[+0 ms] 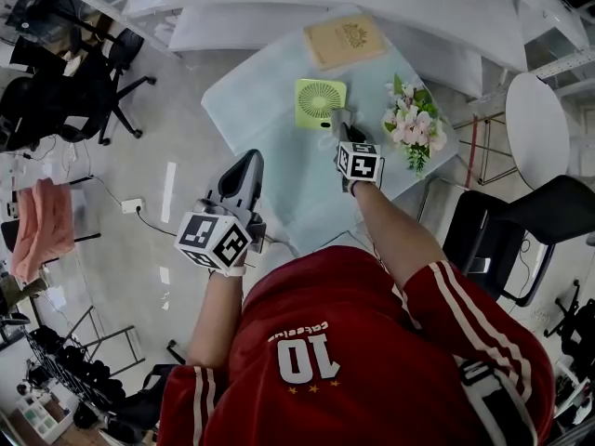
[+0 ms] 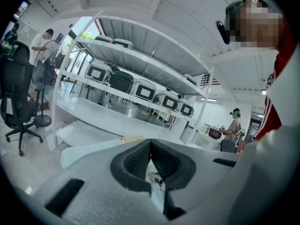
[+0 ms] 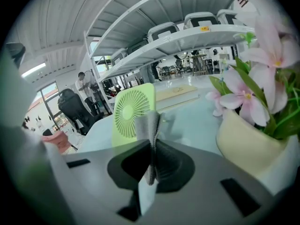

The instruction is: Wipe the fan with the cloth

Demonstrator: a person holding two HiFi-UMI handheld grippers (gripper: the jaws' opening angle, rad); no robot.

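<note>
A small lime-green fan (image 1: 321,102) stands on the pale table (image 1: 270,110), its round grille (image 3: 131,110) facing my right gripper. The right gripper (image 1: 342,124) is just in front of the fan, a short gap away, and is shut on a folded grey cloth (image 3: 151,125) that sticks up between its jaws. My left gripper (image 1: 252,159) hangs off the table's near left edge, well back from the fan. Its jaws (image 2: 150,142) are pressed together with nothing between them.
A pot of pink flowers (image 1: 414,124) stands close to the right of my right gripper (image 3: 152,144), its pot (image 3: 248,144) almost beside the jaws. A tan book (image 1: 344,40) lies behind the fan. Office chairs (image 1: 84,91) stand on the floor at left, another chair (image 1: 521,230) at right.
</note>
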